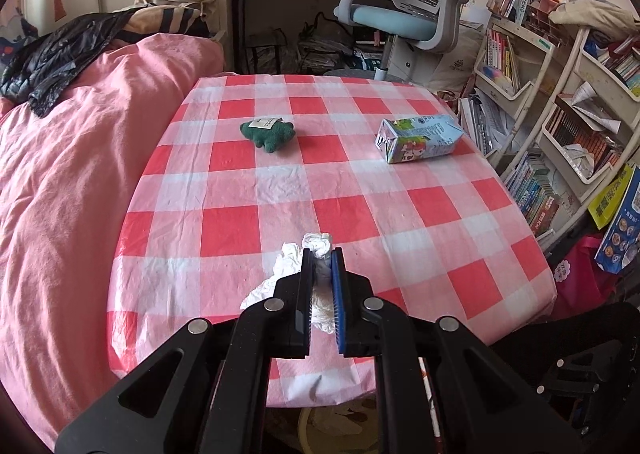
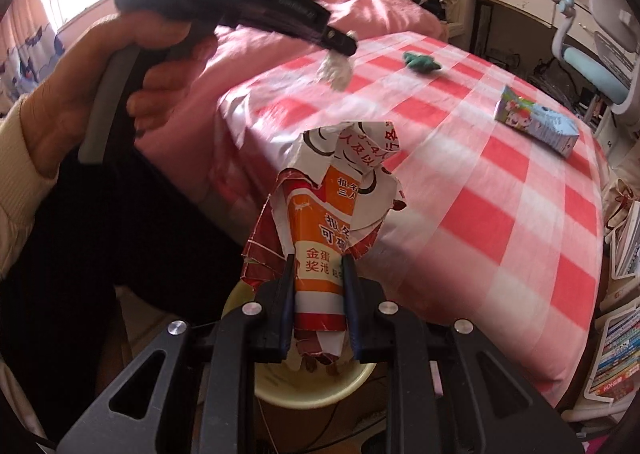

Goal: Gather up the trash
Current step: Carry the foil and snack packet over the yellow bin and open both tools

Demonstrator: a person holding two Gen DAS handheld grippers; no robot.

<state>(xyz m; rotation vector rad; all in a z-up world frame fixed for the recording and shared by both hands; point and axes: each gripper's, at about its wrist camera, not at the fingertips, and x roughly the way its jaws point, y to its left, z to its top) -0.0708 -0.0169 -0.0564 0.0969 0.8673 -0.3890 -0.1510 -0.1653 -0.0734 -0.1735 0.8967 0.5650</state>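
Observation:
My left gripper [image 1: 322, 258] is shut on a crumpled white tissue [image 1: 288, 266] just above the near edge of the red-and-white checked table [image 1: 360, 193]; it also shows in the right wrist view [image 2: 348, 43] with the tissue [image 2: 335, 71] hanging from it. My right gripper [image 2: 319, 270] is shut on a crumpled orange-and-red paper leaflet [image 2: 332, 205], held above a pale yellow bin [image 2: 312, 386] on the floor beside the table. A milk carton [image 1: 418, 138] lies on its side at the far right of the table and shows in the right wrist view [image 2: 536, 125].
A green plush toy [image 1: 269, 133] lies on the table's far middle. A bed with a pink cover [image 1: 60, 193] runs along the left. Bookshelves [image 1: 560, 113] stand on the right; a grey-blue desk chair [image 1: 408, 13] is behind the table.

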